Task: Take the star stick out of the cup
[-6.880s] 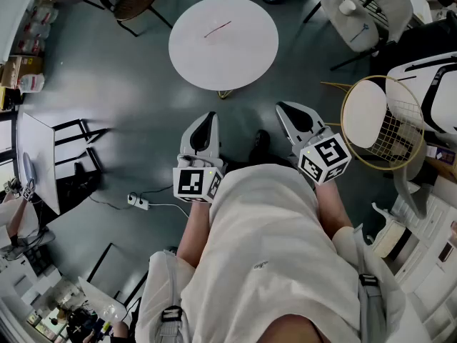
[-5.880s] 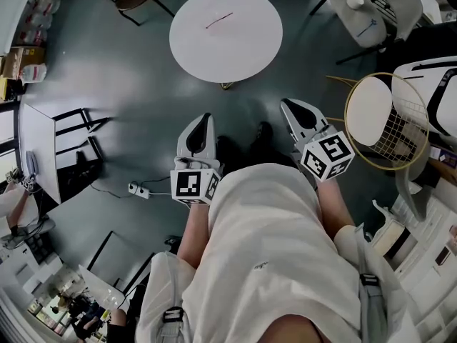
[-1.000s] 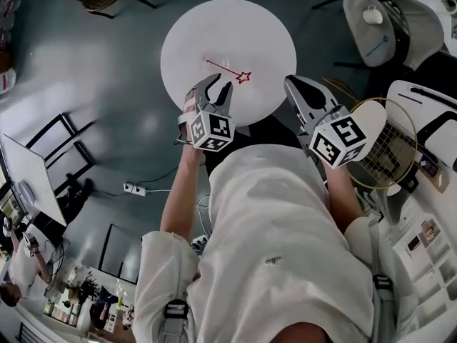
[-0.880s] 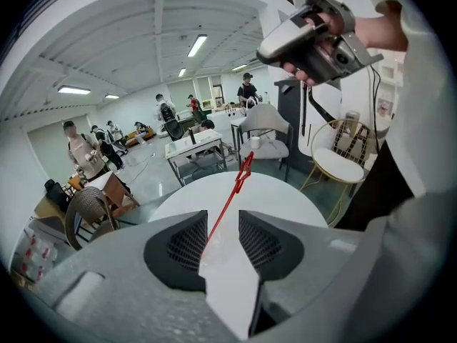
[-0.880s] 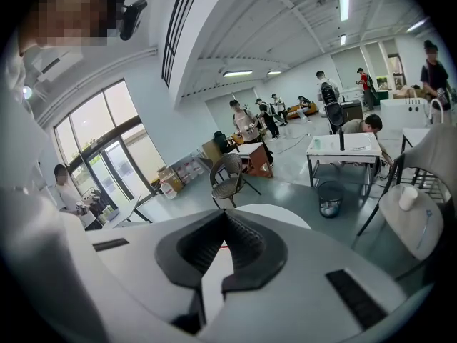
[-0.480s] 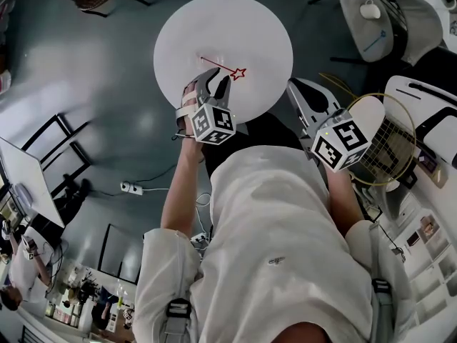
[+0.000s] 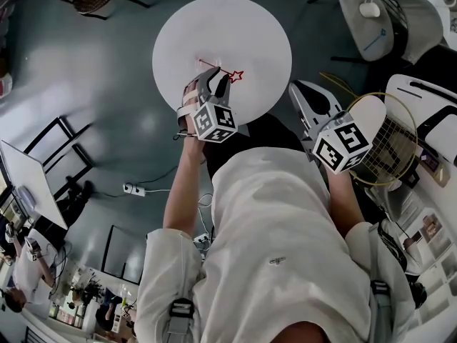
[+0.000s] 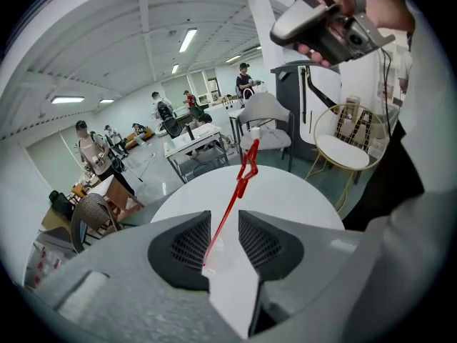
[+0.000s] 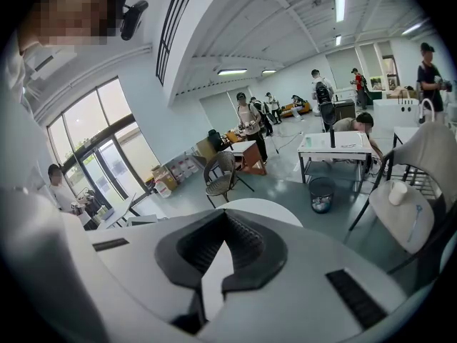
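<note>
With the left gripper (image 7: 216,81), reaches over the near part of the round white table (image 7: 250,27), jaws a little apart around the red star stick (image 8: 234,199), star end toward the table's middle, thin end half hidden at the left jaw. Holds the right gripper (image 9: 225,214) closed, empty, just off the table's near right edge. Only square markers on the cubes (image 7: 214,123). Beyond the table: grey floor (image 7: 107,70), desks (image 8: 196,148), chairs (image 9: 221,171), people (image 8: 89,148).

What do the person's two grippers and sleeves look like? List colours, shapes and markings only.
Both the left gripper and the right gripper are smooth and pale grey, tapering to two jaws lined with dark, ribbed pads. Each carries a white cube printed with black square markers. The person wears a white short-sleeved shirt. No cables show on either gripper.
</note>
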Demonstrator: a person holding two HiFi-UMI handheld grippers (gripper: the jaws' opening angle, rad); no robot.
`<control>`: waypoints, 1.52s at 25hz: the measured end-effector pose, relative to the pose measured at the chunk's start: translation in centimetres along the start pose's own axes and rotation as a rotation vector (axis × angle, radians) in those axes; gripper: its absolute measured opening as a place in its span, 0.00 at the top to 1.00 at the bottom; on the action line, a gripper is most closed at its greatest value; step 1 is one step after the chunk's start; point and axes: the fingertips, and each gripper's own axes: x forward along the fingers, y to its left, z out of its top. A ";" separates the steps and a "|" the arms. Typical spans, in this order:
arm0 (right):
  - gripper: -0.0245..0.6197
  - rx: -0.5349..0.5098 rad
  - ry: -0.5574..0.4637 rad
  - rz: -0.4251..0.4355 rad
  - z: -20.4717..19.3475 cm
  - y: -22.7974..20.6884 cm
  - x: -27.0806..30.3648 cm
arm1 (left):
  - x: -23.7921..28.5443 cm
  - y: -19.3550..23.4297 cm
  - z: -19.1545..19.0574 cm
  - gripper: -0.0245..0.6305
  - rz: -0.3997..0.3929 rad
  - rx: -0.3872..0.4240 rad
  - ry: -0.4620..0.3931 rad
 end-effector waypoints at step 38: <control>0.95 0.007 -0.027 0.005 0.7 -0.3 0.0 | -0.5 1.6 1.1 0.93 0.080 0.039 -0.017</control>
